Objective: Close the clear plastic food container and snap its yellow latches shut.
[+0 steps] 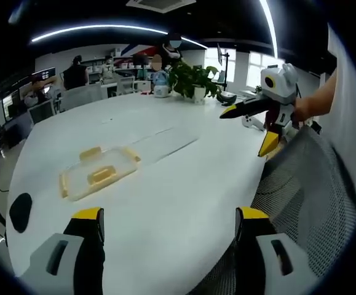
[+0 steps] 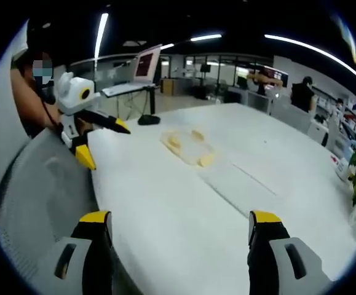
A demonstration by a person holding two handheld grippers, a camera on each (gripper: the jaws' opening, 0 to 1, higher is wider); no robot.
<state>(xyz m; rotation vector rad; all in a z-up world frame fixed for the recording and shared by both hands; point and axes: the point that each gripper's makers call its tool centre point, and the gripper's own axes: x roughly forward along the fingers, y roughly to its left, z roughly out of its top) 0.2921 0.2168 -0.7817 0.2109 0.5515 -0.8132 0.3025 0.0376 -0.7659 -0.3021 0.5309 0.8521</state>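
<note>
I hold my left tongs (image 1: 168,224) and right tongs (image 2: 181,228) spread apart and empty, well back from the clear plastic food container (image 1: 98,173) lying mid-way across the white surface (image 1: 184,190), its yellow latches (image 1: 90,153) not yet reached.

From my left gripper view, bare white table (image 1: 184,190) lies open ahead toward the container (image 1: 98,171) at eleven o'clock — a mesh chair back (image 1: 313,203) crowds four o'clock. The right gripper (image 1: 270,126) hangs at two o'clock — plant (image 1: 193,78) stands well beyond.
</note>
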